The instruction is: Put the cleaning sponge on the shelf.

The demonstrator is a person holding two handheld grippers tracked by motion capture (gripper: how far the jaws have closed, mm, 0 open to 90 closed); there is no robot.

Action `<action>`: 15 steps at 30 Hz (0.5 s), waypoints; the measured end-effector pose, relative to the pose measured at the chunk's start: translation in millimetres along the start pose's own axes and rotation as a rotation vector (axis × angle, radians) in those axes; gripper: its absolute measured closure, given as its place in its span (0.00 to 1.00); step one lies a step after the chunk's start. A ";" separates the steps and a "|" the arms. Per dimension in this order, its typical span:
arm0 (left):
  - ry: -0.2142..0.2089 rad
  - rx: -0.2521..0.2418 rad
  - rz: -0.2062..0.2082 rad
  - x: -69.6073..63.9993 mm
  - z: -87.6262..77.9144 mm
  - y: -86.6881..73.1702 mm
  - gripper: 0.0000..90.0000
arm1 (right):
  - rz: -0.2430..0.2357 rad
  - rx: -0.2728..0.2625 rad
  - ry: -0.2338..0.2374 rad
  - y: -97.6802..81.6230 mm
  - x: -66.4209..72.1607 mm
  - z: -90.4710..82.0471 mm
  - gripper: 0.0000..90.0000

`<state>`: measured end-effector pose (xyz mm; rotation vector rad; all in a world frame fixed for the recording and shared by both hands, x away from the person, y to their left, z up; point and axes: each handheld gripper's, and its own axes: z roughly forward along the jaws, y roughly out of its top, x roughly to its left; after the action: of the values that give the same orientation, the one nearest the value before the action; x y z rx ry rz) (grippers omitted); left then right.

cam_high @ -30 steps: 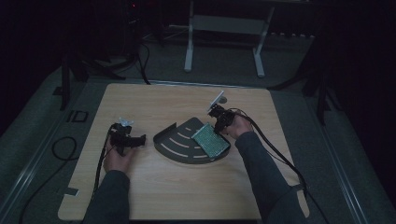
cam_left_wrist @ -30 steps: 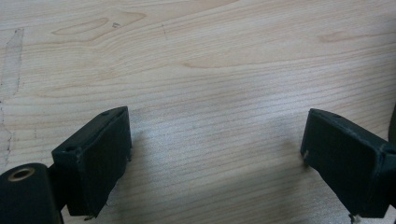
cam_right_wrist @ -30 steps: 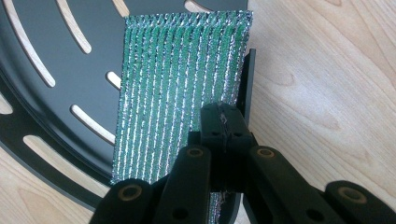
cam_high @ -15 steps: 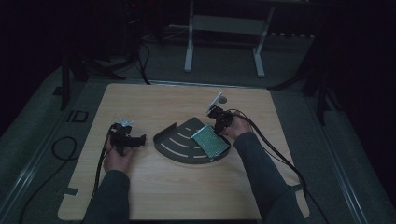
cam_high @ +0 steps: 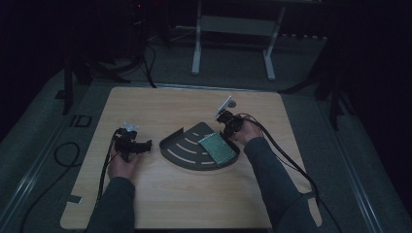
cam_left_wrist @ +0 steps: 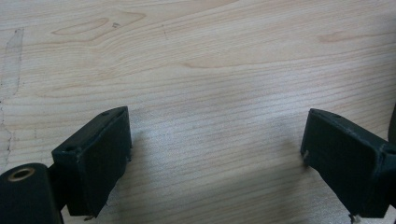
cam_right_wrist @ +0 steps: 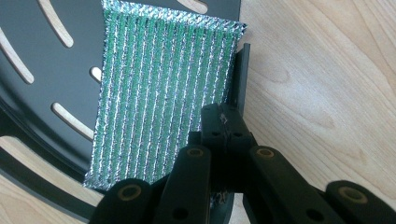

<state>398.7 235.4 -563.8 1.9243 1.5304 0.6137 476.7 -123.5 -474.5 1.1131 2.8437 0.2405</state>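
Note:
A green and silver striped pad (cam_high: 218, 149) (cam_right_wrist: 163, 93) lies in the right part of a dark, slotted half-round tray (cam_high: 182, 145) (cam_right_wrist: 42, 84) at the middle of the wooden table (cam_high: 160, 107). My right gripper (cam_high: 225, 130) (cam_right_wrist: 226, 119) is shut on the pad's right edge, close against the tray's thin side wall (cam_right_wrist: 240, 79). To the left of the tray my left gripper (cam_high: 145, 144) (cam_left_wrist: 215, 154) rests low over bare wood, jaws wide open with nothing between them.
Bare tabletop (cam_left_wrist: 210, 70) lies around the tray on all sides. Behind the table a white metal stand (cam_high: 233, 43) rests on the dark floor. Cables (cam_high: 63, 155) trail off the table's left side, and another runs back from my right hand.

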 end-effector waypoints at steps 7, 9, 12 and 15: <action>0.000 0.000 0.000 0.0 0.0 0.0 0.10 | 0.010 -0.041 0.015 -5.9 -3.5 -9.0 0.89; -0.001 -0.001 0.000 0.0 0.0 0.0 0.10 | 0.023 -0.055 0.018 -10.0 -6.9 -12.8 0.84; 0.000 0.000 0.000 0.0 0.0 0.0 0.10 | 0.032 -0.088 0.024 -19.1 -12.3 -19.6 0.75; 0.000 0.000 0.000 0.0 0.0 0.0 0.10 | 0.046 -0.132 0.024 -29.7 -15.3 -26.2 0.66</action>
<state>398.8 235.4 -563.8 1.9242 1.5303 0.6141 464.7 -158.5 -453.6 1.1565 2.7779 0.4402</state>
